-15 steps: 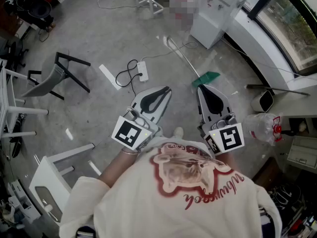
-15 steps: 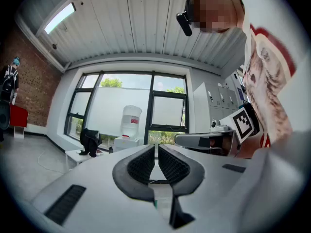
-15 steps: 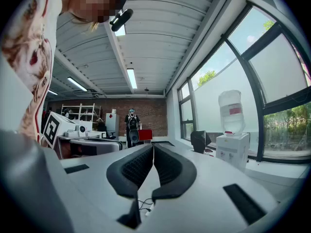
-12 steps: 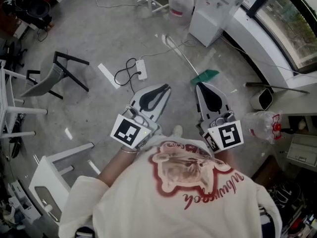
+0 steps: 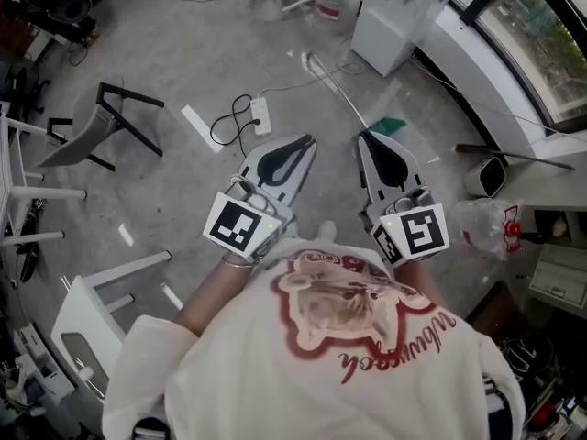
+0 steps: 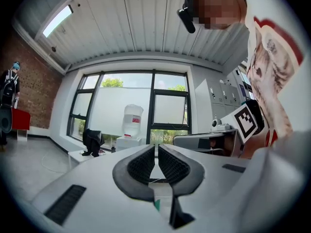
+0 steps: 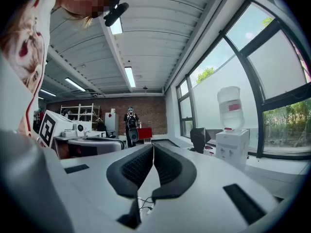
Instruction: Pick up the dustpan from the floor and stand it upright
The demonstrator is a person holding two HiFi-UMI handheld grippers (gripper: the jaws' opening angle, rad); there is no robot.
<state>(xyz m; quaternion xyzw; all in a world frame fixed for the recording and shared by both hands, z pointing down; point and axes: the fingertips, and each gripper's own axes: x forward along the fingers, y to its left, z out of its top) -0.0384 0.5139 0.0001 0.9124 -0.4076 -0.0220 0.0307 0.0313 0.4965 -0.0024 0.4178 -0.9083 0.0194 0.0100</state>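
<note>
A grey scoop-shaped dustpan (image 5: 489, 174) with a long dark handle (image 5: 514, 157) lies on the floor at the right, below the window ledge. A green-headed tool (image 5: 394, 125) with a long pale handle (image 5: 337, 88) lies just beyond my right gripper (image 5: 365, 136), which partly hides it. A sliver of that green head (image 6: 156, 205) shows low down in the left gripper view. Both grippers are held level, side by side in front of the person's chest. My left gripper (image 5: 309, 141) is shut and holds nothing. The right gripper is also shut and holds nothing. Neither touches the dustpan.
A white water dispenser (image 5: 394, 16) stands ahead by the window. A power strip with a black cable (image 5: 260, 115) lies ahead of the left gripper. A tipped chair (image 5: 101, 131) and a white stool (image 5: 92, 310) are at the left. A large water bottle (image 5: 481, 223) lies at the right.
The head view has shifted a little, so the floor sits higher in the picture. More of the green head is hidden behind the right gripper. Both grippers stay shut side by side.
</note>
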